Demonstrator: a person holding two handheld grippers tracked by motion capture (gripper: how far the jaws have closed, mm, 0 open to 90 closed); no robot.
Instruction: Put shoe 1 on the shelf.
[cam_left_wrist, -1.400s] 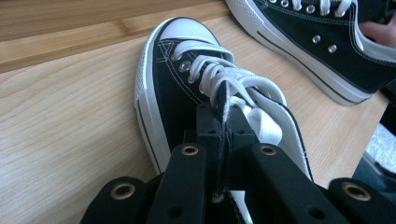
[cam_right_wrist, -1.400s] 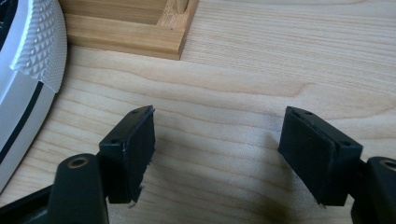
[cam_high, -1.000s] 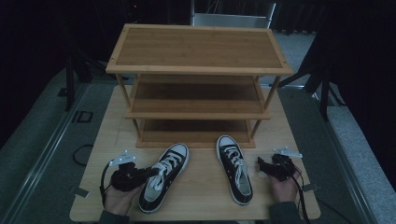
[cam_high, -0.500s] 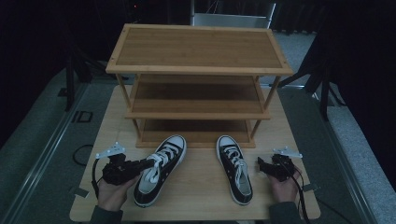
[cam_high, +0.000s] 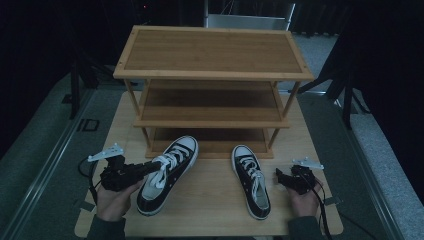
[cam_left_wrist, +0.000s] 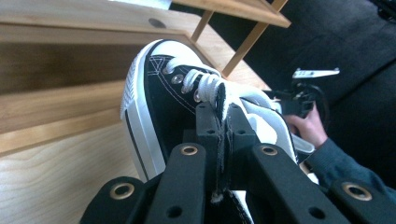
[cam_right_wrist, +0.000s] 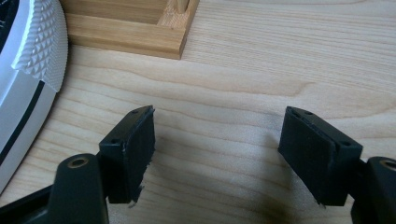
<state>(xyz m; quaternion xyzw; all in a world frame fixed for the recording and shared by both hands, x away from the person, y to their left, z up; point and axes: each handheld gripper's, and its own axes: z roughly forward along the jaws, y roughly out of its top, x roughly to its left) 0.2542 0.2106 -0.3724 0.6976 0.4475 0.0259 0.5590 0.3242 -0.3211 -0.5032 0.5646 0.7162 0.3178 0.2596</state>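
Two black canvas sneakers with white laces and soles lie on the wooden table in front of a three-tier bamboo rack (cam_high: 212, 50). My left gripper (cam_high: 152, 167) is shut on the left sneaker (cam_high: 167, 172) at its collar beside the laces, toe pointing at the rack's lowest tier. In the left gripper view the jaws (cam_left_wrist: 223, 121) pinch the edge of the left sneaker's (cam_left_wrist: 159, 93) upper. The right sneaker (cam_high: 252, 182) lies flat. To its right my right gripper (cam_high: 280, 177) stands open over bare wood (cam_right_wrist: 217, 140), with the right sneaker's white sole (cam_right_wrist: 32, 51) at its left.
The rack's base rail and post (cam_right_wrist: 135, 32) lie just ahead of the right gripper. The table (cam_high: 210, 215) has bare wood between the sneakers and along its front edge. Dark floor and grey matting surround the table.
The left sneaker has moved forward toward the rack's lowest tier, held by my left gripper, which shifted slightly left and forward. The right gripper and right sneaker have stayed put.
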